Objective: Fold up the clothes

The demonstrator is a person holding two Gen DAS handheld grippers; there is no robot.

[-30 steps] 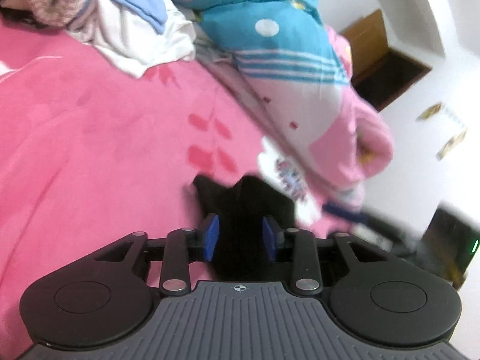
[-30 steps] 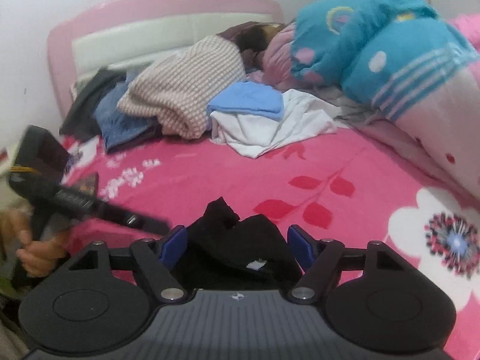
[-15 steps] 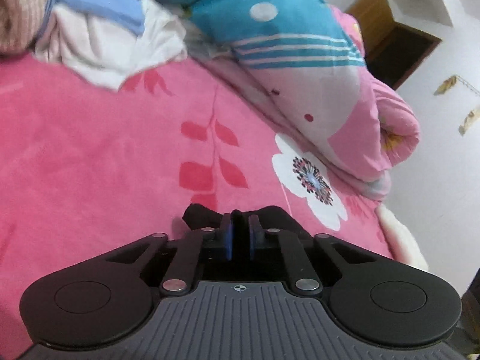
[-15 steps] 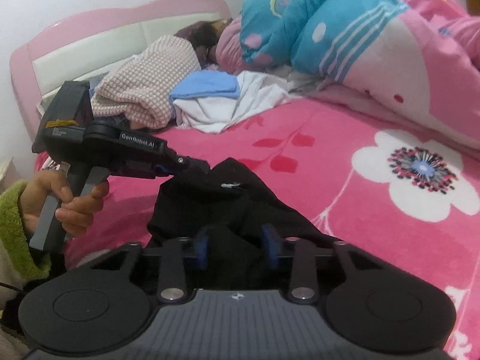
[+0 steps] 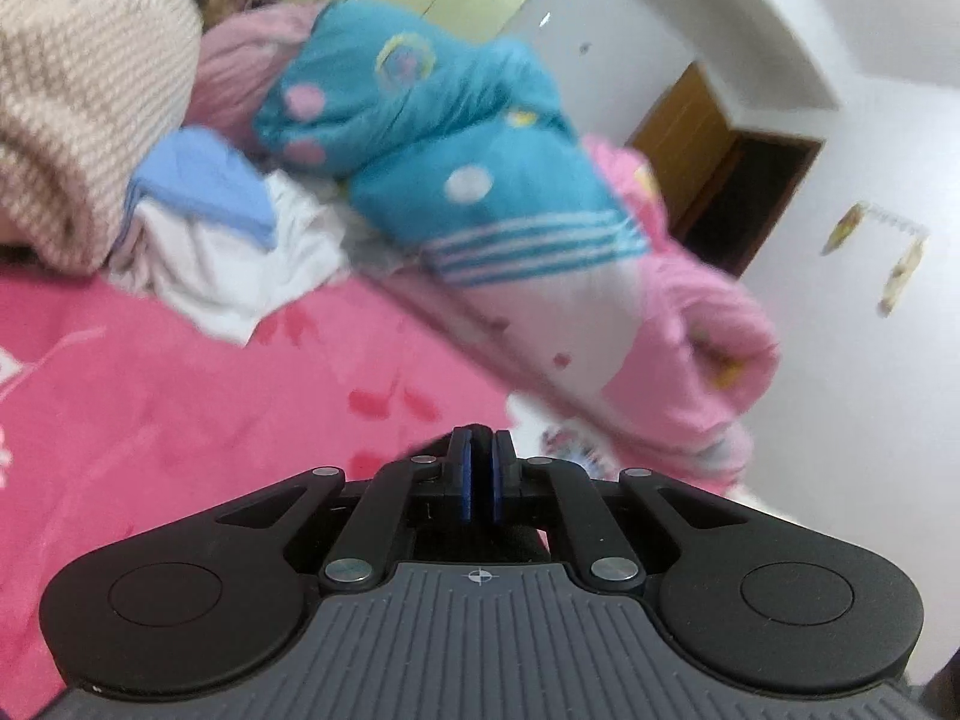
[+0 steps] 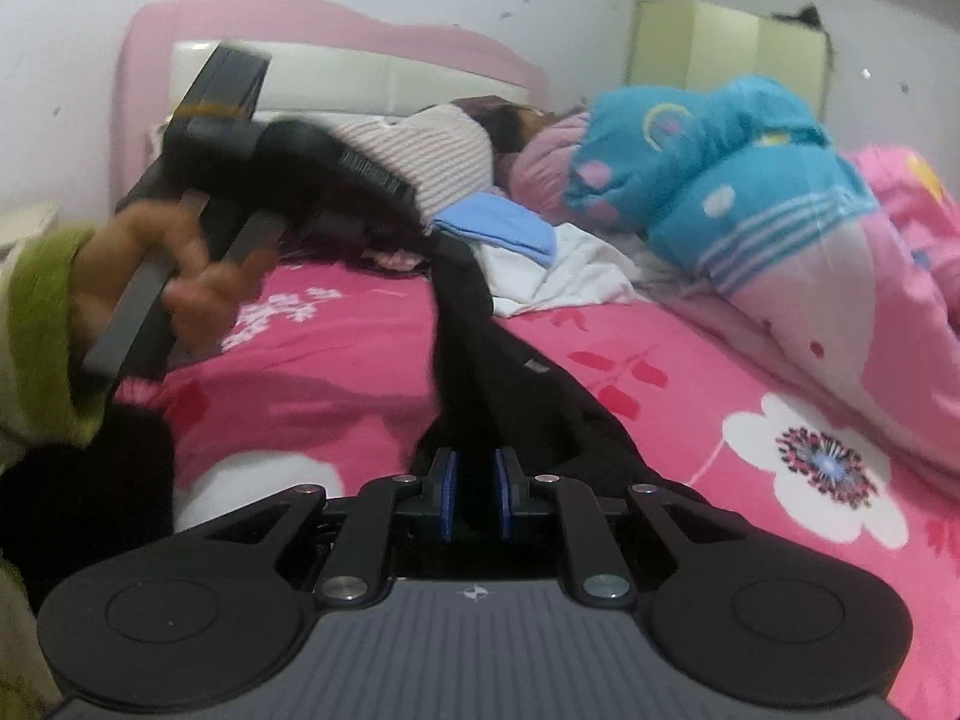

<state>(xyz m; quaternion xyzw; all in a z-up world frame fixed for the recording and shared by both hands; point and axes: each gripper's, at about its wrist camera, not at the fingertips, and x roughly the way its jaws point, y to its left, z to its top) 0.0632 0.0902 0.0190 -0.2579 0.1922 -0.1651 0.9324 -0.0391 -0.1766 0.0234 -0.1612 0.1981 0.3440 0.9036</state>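
Stretched from between the right gripper's (image 6: 474, 495) jaws up-left to the left gripper (image 6: 429, 234): long black cloth garment (image 6: 480, 360). Beyond the jaws, heaped loose clothes (image 6: 528, 264); right of those, rolled blue-and-pink quilt (image 6: 750, 180). Underneath, pink floral bedsheet (image 6: 690, 420).

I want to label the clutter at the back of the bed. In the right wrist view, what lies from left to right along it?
Checked beige garment → light blue cloth → white cloth → blue and pink quilt.
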